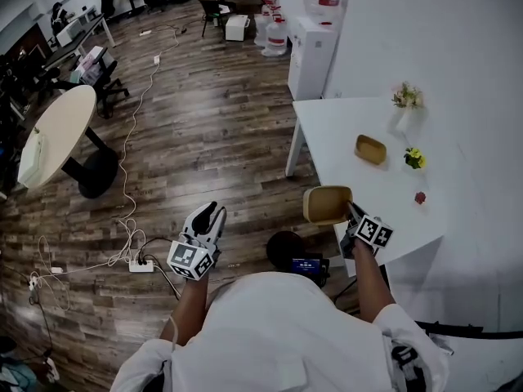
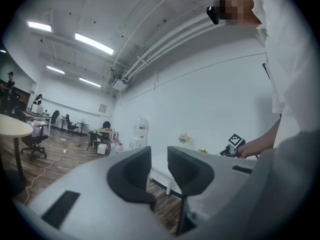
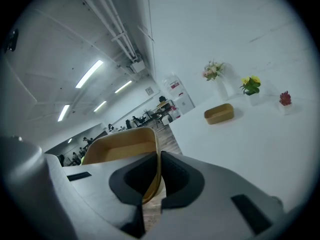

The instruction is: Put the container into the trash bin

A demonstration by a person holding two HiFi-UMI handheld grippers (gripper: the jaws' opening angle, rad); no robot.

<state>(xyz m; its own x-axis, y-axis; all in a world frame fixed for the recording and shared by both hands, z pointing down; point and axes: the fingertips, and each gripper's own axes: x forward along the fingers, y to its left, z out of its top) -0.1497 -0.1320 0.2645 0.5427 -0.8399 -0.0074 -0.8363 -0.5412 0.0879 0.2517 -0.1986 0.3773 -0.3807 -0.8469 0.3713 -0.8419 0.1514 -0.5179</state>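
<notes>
Container [image 3: 120, 151] first: the tan, rounded-square tub has its near wall pinched between the jaws of your right gripper [image 3: 158, 159], whose dark pads are closed flat against either side of the thin rim. In the right gripper view the tub's hollow inside fills the lower left of the frame, just beyond the jaws. In the head view you hold it clear of any surface at centre right, beside the near left edge of the white table [image 1: 343, 129], with wood floor [image 1: 204, 137] under it. A dark round object [image 1: 286, 250] sits on the floor just below and left of the tub in that frame; I cannot tell what it is.

Your left gripper [image 2: 159, 159] has its jaws apart with nothing between them, only floor and a table leg showing through the gap. In the head view it hangs over the floor at lower centre left, well apart from the tub.

Farther out on the table lie a second tan container [image 1: 370, 149], a white vase of pale flowers [image 1: 406, 104], a small pot of yellow flowers [image 1: 414, 158] and a tiny red plant [image 1: 420, 197]. A water dispenser [image 1: 310, 51] stands at the top of the frame, beyond the table.
</notes>
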